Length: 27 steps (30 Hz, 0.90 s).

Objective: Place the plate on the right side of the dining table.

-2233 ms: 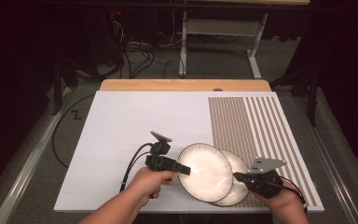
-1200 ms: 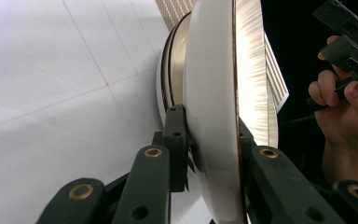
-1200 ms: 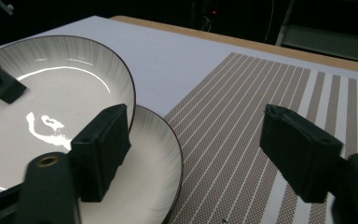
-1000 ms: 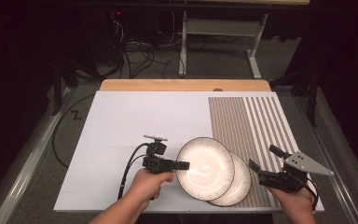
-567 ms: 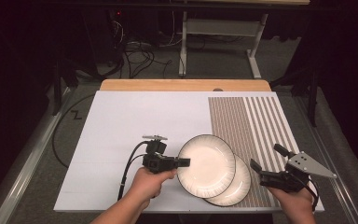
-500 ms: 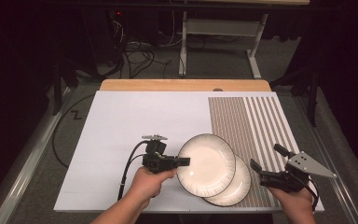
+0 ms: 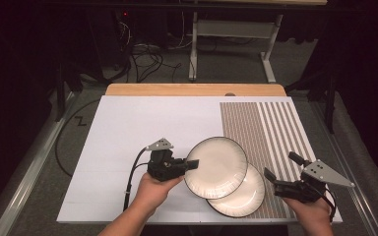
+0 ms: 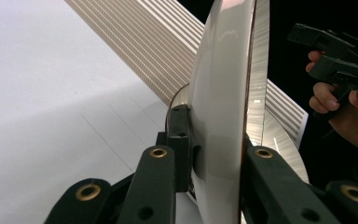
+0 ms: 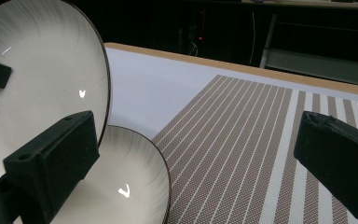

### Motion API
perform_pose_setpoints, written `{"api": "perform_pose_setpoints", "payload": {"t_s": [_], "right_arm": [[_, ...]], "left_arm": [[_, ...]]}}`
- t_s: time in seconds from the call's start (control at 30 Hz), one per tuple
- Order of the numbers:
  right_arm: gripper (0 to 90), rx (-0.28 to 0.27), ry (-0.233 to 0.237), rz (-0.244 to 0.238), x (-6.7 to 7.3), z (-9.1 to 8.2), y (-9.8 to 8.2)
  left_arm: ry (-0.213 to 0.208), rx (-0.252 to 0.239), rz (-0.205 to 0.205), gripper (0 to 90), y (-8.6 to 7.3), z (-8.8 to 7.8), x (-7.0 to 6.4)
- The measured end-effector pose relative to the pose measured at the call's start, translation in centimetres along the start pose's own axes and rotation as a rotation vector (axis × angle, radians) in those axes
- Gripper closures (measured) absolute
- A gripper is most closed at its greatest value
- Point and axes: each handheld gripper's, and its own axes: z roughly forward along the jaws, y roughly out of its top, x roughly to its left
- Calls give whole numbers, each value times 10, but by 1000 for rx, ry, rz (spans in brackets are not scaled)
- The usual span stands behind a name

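Left gripper [image 7: 193,164] pinches the upper plate [image 7: 216,167] by its near rim, plate extending rightward over the lower plate [image 7: 243,194]; right gripper [image 7: 281,173], spread, sits beyond.

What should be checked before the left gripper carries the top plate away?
1. Left gripper shut on top plate rim: ok.
2. Top plate lifted off lower plate: ok, tilted up, near edge above it.
3. Right gripper open, apart from both plates: ok.
4. Lower plate flat, partly on striped mat: ok.
5. Firmness of grip: cannot tell.
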Motion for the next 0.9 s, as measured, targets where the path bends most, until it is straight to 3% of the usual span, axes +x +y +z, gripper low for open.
{"api": "perform_pose_setpoints", "payload": {"t_s": [0.27,0.53,0.9], "right_arm": [[12,1,2,-5,1,0,0],[12,5,6,-12,4,2,-1],[13,51,75,-55,19,14,0]], "left_arm": [[11,-65,69,794,-3,0,0],[-1,-129,98,793,-14,-5,2],[6,-174,117,793,-22,-9,1]]}}
